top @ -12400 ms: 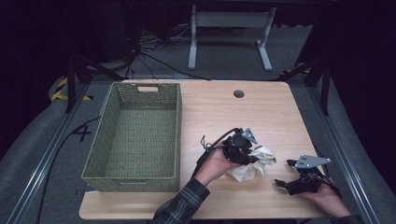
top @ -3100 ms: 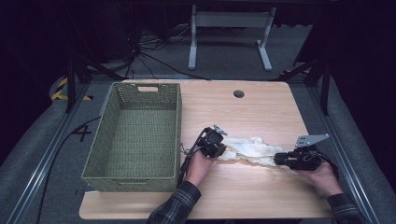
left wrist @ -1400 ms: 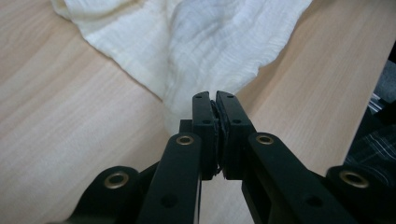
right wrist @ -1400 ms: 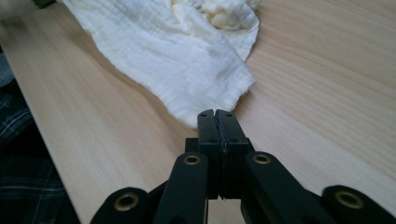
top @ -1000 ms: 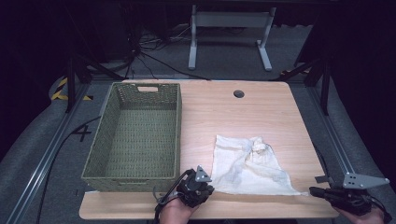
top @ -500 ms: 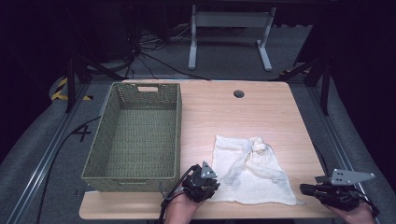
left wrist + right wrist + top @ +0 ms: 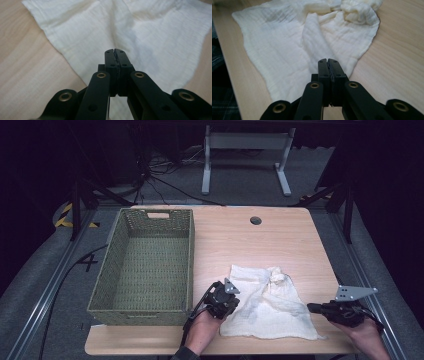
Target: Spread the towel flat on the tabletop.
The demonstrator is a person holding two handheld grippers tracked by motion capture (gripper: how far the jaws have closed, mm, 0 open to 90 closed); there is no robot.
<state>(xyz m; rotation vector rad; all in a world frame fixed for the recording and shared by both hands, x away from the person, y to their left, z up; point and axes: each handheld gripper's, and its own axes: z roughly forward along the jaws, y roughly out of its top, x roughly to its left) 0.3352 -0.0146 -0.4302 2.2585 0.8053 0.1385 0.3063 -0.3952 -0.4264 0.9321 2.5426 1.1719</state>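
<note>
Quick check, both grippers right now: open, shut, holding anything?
Left gripper: shut, jaws together, nothing between them, over the white cloth.
Right gripper: shut, empty, at the cloth's edge.

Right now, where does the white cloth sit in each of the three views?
High view: white cloth lies spread at the table's near right, between the two grippers.
Left gripper view: it covers the upper and right part.
Right gripper view: it covers the upper left and middle.
Shared landmark: the cloth's bunched knot.

Bare tabletop [image 7: 240, 237] beyond cloth [image 7: 267, 302] passable; basket [image 7: 145, 265] walls block left side (tall rim).
</note>
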